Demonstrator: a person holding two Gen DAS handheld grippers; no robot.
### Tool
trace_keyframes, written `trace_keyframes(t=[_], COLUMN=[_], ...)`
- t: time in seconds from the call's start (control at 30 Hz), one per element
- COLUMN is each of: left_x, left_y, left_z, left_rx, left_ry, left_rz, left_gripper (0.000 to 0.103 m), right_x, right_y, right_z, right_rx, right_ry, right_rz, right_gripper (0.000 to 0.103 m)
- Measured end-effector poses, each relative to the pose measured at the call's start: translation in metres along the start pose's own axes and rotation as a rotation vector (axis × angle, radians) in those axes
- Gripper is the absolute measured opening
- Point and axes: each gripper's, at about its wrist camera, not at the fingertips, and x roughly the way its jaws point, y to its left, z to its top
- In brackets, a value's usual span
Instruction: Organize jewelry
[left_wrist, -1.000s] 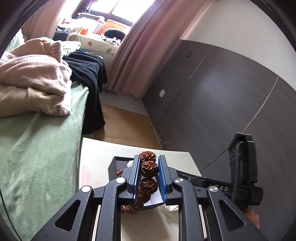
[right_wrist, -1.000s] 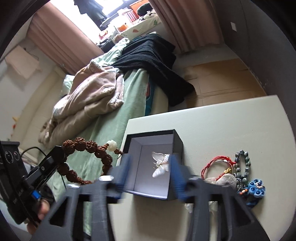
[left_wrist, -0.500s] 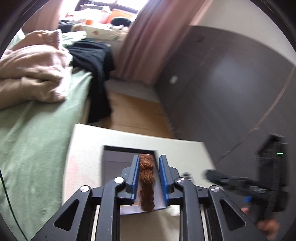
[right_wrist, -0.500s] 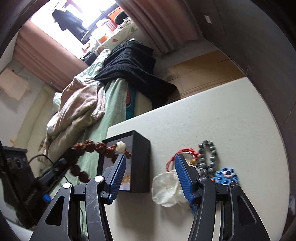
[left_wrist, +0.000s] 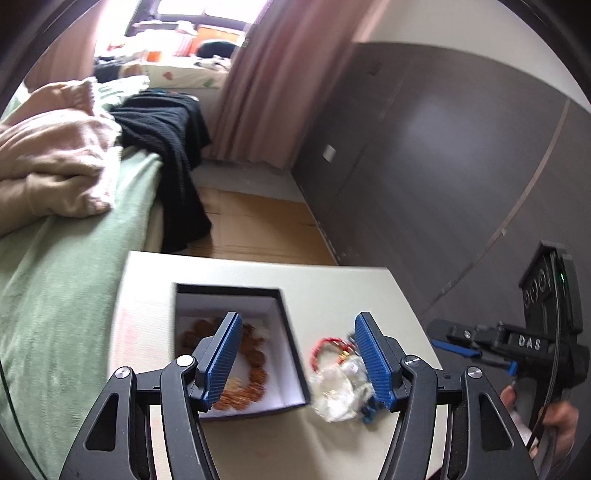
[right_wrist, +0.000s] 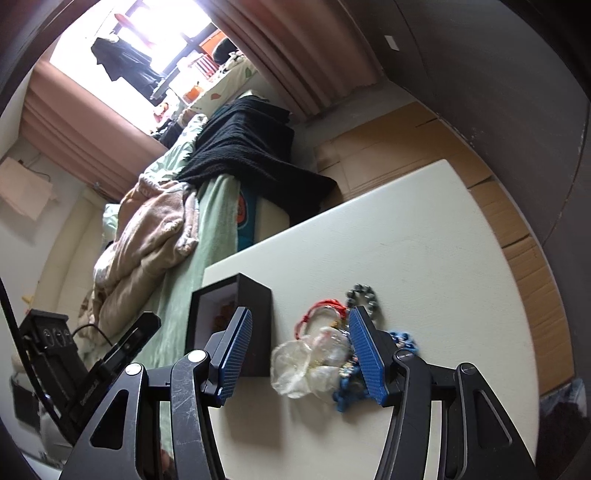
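Observation:
A black box with a white lining (left_wrist: 286, 343) stands on the white table (left_wrist: 236, 271). A brown bead bracelet (left_wrist: 255, 369) lies inside it. My left gripper (left_wrist: 301, 360) is open and empty above the box's right side. To the right of the box lies a pile of jewelry: a red cord bracelet (left_wrist: 325, 345), a clear plastic bag (left_wrist: 338, 391) and blue beads (left_wrist: 369, 406). In the right wrist view my right gripper (right_wrist: 299, 352) is open above the bag (right_wrist: 306, 363), beside the box (right_wrist: 255, 325). A dark bead bracelet (right_wrist: 364, 295) and a red cord bracelet (right_wrist: 321, 308) lie past it.
A bed with a green cover (left_wrist: 66, 280), pink blankets (left_wrist: 51, 162) and a black garment (left_wrist: 173, 147) runs along the table's left side. A dark wall (left_wrist: 443, 166) stands to the right. Cardboard (left_wrist: 255, 229) covers the floor beyond the table.
My left gripper has opened and let go of the brown bead bracelet, which now lies in the box. My right gripper has moved right over the jewelry pile.

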Motion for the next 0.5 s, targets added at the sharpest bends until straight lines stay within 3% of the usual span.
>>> trace_keyframes(t=[0.27, 0.5], left_x=[0.022, 0.049], left_y=[-0.048, -0.064], left_z=[-0.023, -0.041], left_rx=[0.139, 0.207], left_ry=[0.097, 0.18], left_rz=[-0.047, -0.024], left_gripper=[0.064, 0.058], right_x=[-0.003, -0.01], right_y=[-0.037, -0.052], right_z=[-0.001, -0.003], right_rx=[0.087, 0.099], right_ry=[0.056, 0.071], right_rz=[-0.052, -0.061], right_gripper=[0.056, 0.056])
